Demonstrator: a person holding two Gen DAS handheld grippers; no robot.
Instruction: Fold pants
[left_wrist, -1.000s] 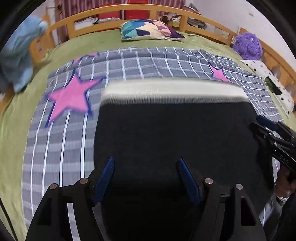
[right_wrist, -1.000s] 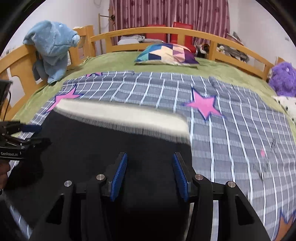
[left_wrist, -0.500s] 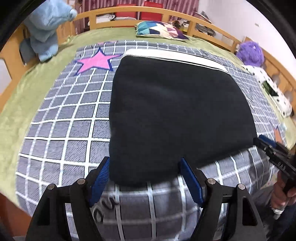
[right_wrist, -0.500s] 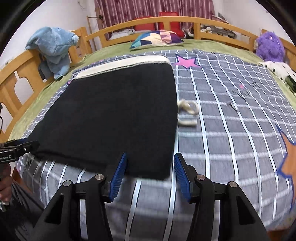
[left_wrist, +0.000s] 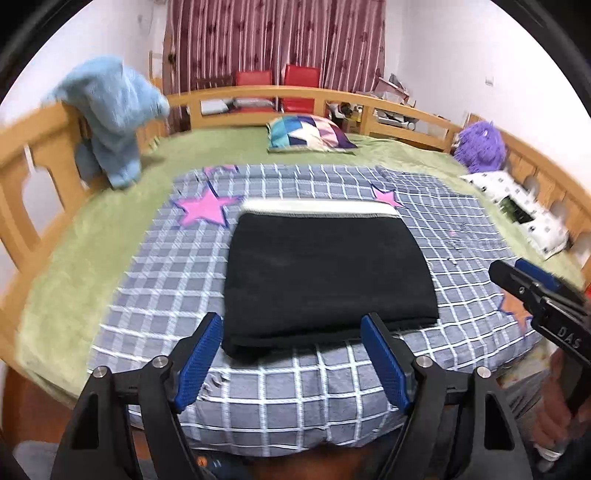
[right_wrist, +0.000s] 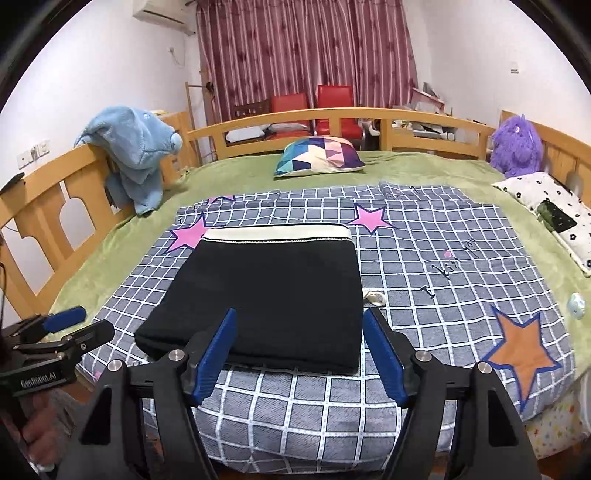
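The black pants (left_wrist: 325, 273) lie folded into a flat rectangle on the grey checked blanket (left_wrist: 166, 280), their white waistband (left_wrist: 317, 206) at the far edge. My left gripper (left_wrist: 291, 321) hovers off the near edge of the pants; its jaws are opening and hold nothing. In the right wrist view the same pants (right_wrist: 273, 291) lie ahead of my right gripper (right_wrist: 300, 314), whose jaws are also opening with nothing pressed between the blue pads. Each gripper shows at the side of the other's view: the right gripper (left_wrist: 524, 284) and the left gripper (right_wrist: 74, 325), each held by a hand.
A wooden rail (right_wrist: 332, 118) runs round the bed. A blue plush (right_wrist: 136, 147) hangs on the left rail and a purple plush (right_wrist: 517, 144) sits at the back right. A patchwork pillow (right_wrist: 317, 155) and a dotted white pillow (right_wrist: 546, 210) lie farther back. A small white loop (right_wrist: 375, 296) lies by the pants' right edge.
Both grippers have drawn back and upward from the pants, which now lie smaller and farther off in both views. Both sets of jaws stand wider than before.
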